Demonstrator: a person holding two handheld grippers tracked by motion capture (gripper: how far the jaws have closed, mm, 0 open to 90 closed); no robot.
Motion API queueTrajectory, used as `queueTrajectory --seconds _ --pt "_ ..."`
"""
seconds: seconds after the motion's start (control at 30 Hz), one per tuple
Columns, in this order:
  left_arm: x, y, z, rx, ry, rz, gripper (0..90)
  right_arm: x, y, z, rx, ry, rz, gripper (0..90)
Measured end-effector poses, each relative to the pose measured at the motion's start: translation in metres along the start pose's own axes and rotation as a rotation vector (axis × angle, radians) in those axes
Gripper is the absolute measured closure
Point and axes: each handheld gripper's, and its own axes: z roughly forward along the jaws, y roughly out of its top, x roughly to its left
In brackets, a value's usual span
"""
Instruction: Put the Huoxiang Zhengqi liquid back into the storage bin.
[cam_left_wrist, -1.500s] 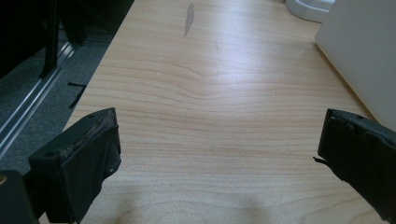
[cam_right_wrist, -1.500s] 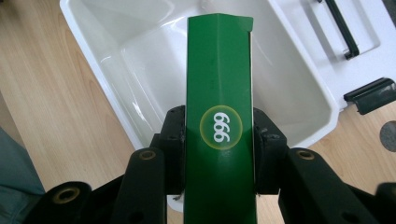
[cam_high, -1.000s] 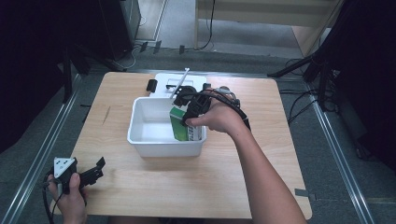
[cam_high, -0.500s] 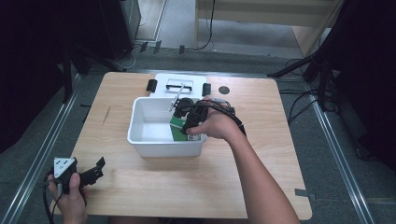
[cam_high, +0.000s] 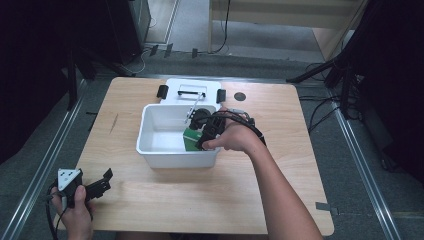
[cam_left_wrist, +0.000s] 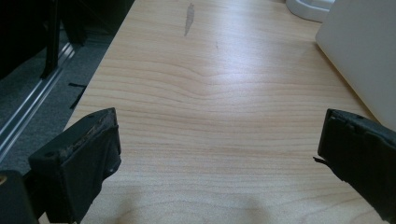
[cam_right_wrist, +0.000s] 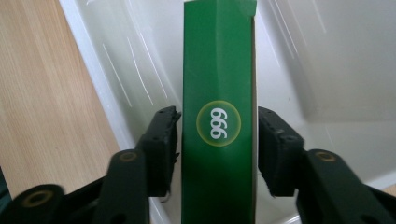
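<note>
The wooden table (cam_high: 150, 210) is carrying a white bin (cam_high: 150, 150) near its middle, and a white lid (cam_high: 172, 86) with a black handle and black clips is lying flat just beyond the bin's far edge.

The person's right hand (cam_high: 235, 137) is reaching over the bin's right rim, and the right tongs (cam_high: 202, 140) are pointing down into the bin. A green carton (cam_right_wrist: 217, 116) is sitting between those jaws, inside the bin at its near right corner. In the right gripper view the carton is running straight up the middle between the two black jaws; the left jaw is sitting right at the carton's side, while a thin strip of the bin's white wall is showing between the right jaw and the carton's edge, so the pictures are not settling whether the tongs are pressing on it.

The carton is tall and narrow, plain dark green, with a pale round badge reading "999" in white, and a light cardboard edge is showing along its right side.

At the near left corner of the table the left hand (cam_high: 75, 212) is holding the left tongs (cam_high: 107, 180), which are gaping wide over bare wood with nothing between the jaws. In the left gripper view the bin's white wall is standing far right of them.
</note>
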Motion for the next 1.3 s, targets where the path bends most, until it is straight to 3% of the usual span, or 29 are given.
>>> queueTrajectory --seconds 0.2,0.33,0.47,0.67,0.8,0.97,1.07,1.3 --pt "0.0 0.0 0.0 0.0 -0.001 -0.001 0.0 0.0 0.001 -0.001 0.021 -0.028 0.028 37.0" --pt "0.0 0.0 0.0 0.0 -0.001 -0.002 0.0 -0.003 0.002 -0.005 0.029 -0.045 0.091 26.8" --pt "0.0 0.0 0.0 0.001 -0.001 -0.003 0.0 -0.005 0.002 -0.013 0.013 -0.071 0.118 16.4" --pt "0.0 0.0 0.0 0.001 0.0 -0.001 0.0 -0.006 -0.001 -0.024 -0.012 -0.109 0.138 12.3" --pt "0.0 0.0 0.0 0.002 0.001 -0.001 0.0 -0.007 -0.005 -0.033 -0.031 -0.134 0.174 1.0" --pt "0.0 0.0 0.0 0.002 0.0 -0.001 0.0 -0.006 -0.014 -0.045 -0.068 -0.159 0.185 0.0" --pt "0.0 0.0 0.0 0.002 0.001 0.0 0.0 -0.009 -0.026 -0.054 -0.104 -0.175 0.232 0.0" --pt "0.0 0.0 0.0 0.002 0.001 0.002 0.0 -0.015 -0.049 -0.059 -0.118 -0.187 0.275 0.0"
